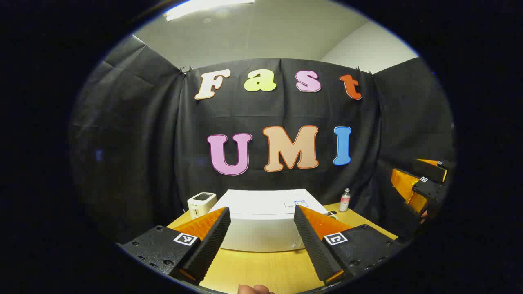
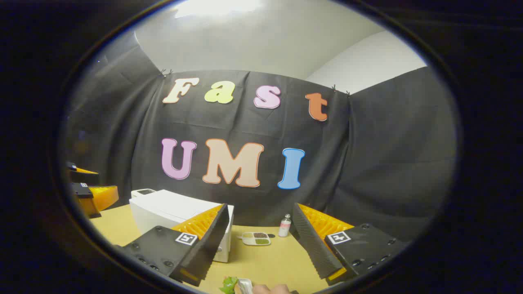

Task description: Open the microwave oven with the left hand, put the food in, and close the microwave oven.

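The white microwave [image 1: 261, 228] stands on the wooden table [image 1: 261, 269] straight ahead of my left gripper [image 1: 261, 209], and its front looks shut. The left gripper hovers above the table in front of it, open, with nothing between its fingers. In the right gripper view the microwave [image 2: 171, 212] is to the left. A small tray of food [image 2: 256, 238] lies on the table to the microwave's right. My right gripper [image 2: 260, 206] is open and holds nothing, above the near table edge. Something green and leafy [image 2: 229, 284] shows at the bottom edge beside a hand [image 2: 271, 289].
A small white device [image 1: 201, 203] sits left of the microwave at the back. A little bottle [image 1: 345, 199] stands at the back right, also seen near the tray [image 2: 284, 226]. The right gripper [image 1: 421, 183] shows at the far right, the left gripper [image 2: 90, 190] at the far left.
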### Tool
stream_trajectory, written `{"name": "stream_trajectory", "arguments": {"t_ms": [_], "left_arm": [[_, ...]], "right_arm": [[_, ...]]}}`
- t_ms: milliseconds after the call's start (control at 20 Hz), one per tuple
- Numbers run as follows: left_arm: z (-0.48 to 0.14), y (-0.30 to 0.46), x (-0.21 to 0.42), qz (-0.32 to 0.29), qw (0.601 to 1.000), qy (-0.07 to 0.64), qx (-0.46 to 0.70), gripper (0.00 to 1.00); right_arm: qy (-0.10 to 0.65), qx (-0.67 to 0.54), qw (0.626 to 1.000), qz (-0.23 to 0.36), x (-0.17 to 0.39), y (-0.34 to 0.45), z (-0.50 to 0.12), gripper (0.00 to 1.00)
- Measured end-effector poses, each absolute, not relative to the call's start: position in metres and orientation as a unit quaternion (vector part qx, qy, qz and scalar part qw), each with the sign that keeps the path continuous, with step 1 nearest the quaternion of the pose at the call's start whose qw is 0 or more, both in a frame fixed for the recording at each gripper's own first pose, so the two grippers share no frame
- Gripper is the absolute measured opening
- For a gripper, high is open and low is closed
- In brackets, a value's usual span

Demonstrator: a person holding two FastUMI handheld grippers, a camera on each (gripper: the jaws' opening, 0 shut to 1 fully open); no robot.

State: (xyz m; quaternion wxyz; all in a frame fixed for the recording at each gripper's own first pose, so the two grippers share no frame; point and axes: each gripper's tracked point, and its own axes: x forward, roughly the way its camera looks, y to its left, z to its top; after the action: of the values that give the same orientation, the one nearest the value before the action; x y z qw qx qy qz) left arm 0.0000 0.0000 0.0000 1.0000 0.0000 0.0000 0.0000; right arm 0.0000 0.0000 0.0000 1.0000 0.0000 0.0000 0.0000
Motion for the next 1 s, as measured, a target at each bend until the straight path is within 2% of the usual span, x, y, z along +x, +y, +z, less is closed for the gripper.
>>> {"name": "stream_trajectory", "arguments": {"t_ms": [1000], "left_arm": [[-0.011,-0.011,0.004,-0.004,1.000,0.002,0.009,0.95]], "right_arm": [[-0.003,-0.010,1.000,0.001,-0.004,-0.012,-0.011,0.97]]}}
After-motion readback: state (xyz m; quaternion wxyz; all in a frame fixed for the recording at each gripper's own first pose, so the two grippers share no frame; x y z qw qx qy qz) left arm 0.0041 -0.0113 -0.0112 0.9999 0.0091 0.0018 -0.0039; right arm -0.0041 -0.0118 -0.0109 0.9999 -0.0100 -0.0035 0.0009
